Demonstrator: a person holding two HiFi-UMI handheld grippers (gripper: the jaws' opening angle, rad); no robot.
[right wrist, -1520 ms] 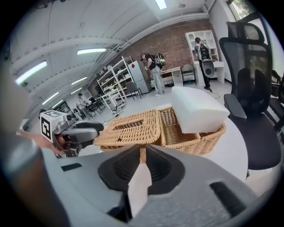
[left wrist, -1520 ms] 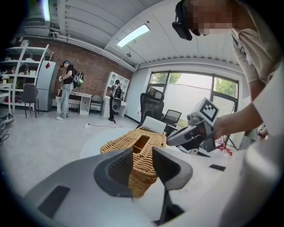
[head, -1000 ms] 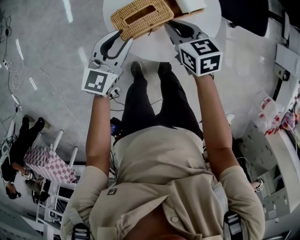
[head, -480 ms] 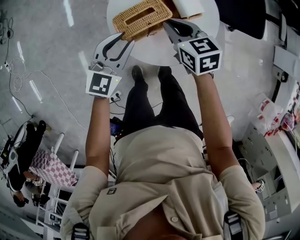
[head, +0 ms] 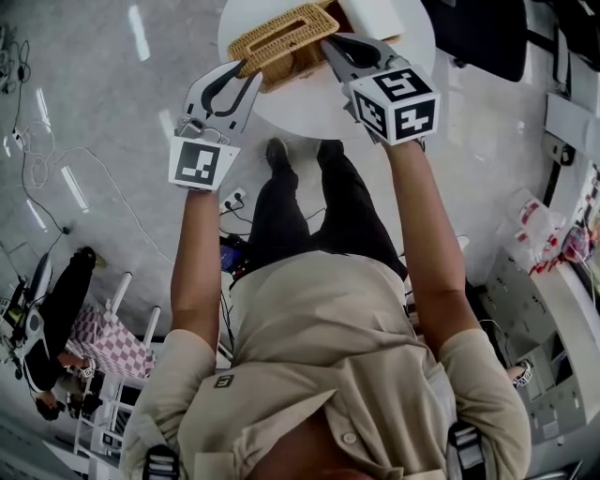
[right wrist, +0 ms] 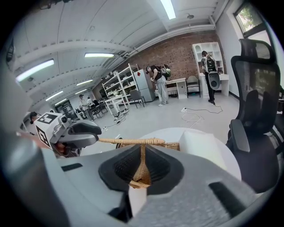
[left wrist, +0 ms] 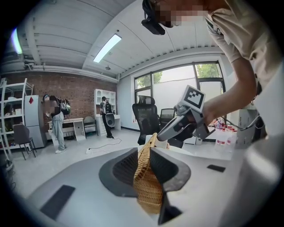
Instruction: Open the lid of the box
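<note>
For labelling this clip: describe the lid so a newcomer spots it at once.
Find the round white table at the top of the head view. Over it, the left gripper and right gripper each clamp one end of the lid. It alone is tan wicker with a long slot on top, unlike the plain white block beside it.

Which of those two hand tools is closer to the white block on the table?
Right. The right gripper clamps the wicker lid just beside the white block; the left gripper clamps the lid's opposite end, farther away.
</note>
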